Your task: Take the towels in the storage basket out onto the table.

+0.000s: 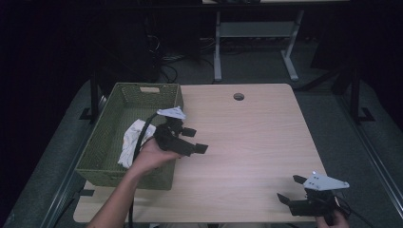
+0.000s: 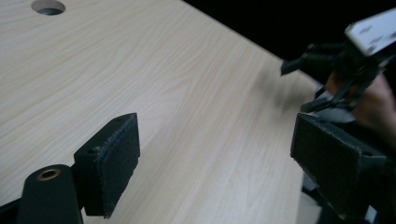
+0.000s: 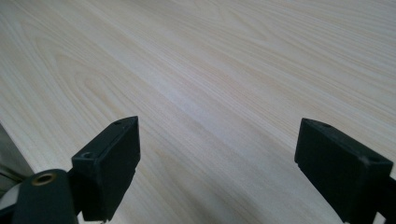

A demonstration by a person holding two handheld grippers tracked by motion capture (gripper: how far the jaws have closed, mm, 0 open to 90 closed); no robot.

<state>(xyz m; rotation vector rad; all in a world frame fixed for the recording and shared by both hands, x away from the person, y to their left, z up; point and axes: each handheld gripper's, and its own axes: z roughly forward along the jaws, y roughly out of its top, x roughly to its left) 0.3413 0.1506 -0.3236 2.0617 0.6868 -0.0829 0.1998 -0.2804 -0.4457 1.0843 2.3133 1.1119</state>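
Overhead light fell brightly on the pale wooden table while the surrounding room stayed nearly black. The high view was soft and grainy. In the left gripper view, the distant right gripper blurred, and the near black jaws sat slightly unfocused.

A lab or recording room, dimly lit, not a home. A plain pale wood-look table with a cable hole stands on grey carpet; behind it, the white metal legs of another desk and loose cables on the floor. Dark curtains close off the back and sides.
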